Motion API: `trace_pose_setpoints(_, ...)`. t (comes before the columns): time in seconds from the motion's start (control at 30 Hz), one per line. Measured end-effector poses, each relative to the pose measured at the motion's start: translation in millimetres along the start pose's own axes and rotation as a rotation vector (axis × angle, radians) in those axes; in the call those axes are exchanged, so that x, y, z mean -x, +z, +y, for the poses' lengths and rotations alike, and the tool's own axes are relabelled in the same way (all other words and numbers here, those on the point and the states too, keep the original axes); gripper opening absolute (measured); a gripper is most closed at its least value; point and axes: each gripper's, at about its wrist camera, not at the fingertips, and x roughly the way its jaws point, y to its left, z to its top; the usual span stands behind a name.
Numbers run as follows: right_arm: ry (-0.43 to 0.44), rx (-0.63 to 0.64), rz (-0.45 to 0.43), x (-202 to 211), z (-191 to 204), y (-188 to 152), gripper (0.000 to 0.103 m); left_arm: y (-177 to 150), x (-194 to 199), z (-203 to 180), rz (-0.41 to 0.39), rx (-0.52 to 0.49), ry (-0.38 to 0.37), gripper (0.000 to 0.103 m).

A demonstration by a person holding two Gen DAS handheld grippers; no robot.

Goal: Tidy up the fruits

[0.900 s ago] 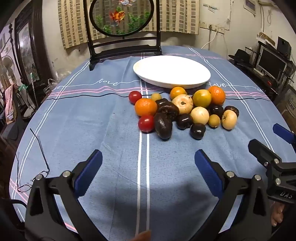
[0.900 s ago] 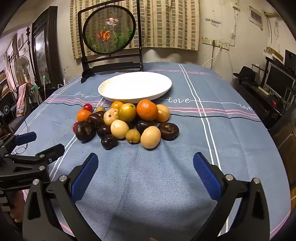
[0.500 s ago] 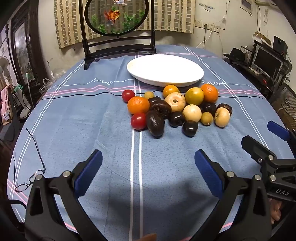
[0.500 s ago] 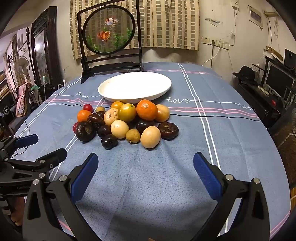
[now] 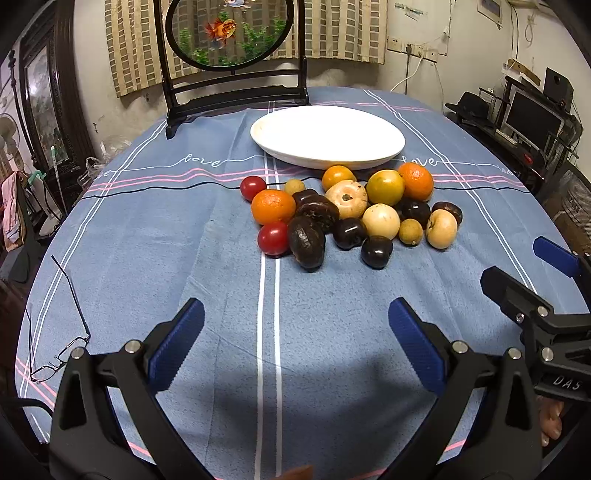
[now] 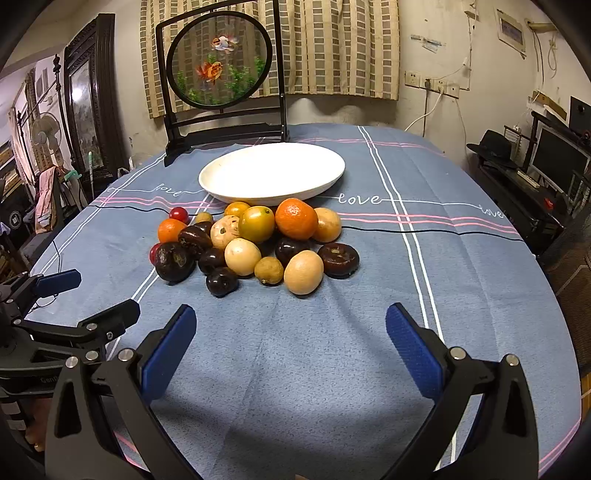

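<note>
A pile of several fruits [image 5: 347, 218] lies on the blue tablecloth: oranges, red tomatoes, dark plums, pale round fruits. An empty white oval plate [image 5: 327, 134] sits just behind the pile; it also shows in the right wrist view [image 6: 271, 171], with the pile [image 6: 255, 243] in front. My left gripper [image 5: 295, 332] is open and empty, well short of the pile. My right gripper [image 6: 290, 336] is open and empty, also short of the pile. Each gripper shows at the edge of the other's view.
A round goldfish screen on a black stand [image 5: 229, 33] stands at the table's far edge. Eyeglasses [image 5: 59, 354] lie near the left table edge. Shelves with a monitor [image 6: 554, 158] stand beside the table on the right.
The left gripper has swung a little, so the fruit pile and plate have shifted in its view. The right gripper has crept slightly toward the pile. Both stay open.
</note>
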Motion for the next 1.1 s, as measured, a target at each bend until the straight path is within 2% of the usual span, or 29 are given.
trace_pose_setpoints(1.1,0.006,-0.011,0.004,-0.9,1.5,-1.1,0.102,-4.7,-2.2,-2.0,0.006,0.001,0.000,0.101)
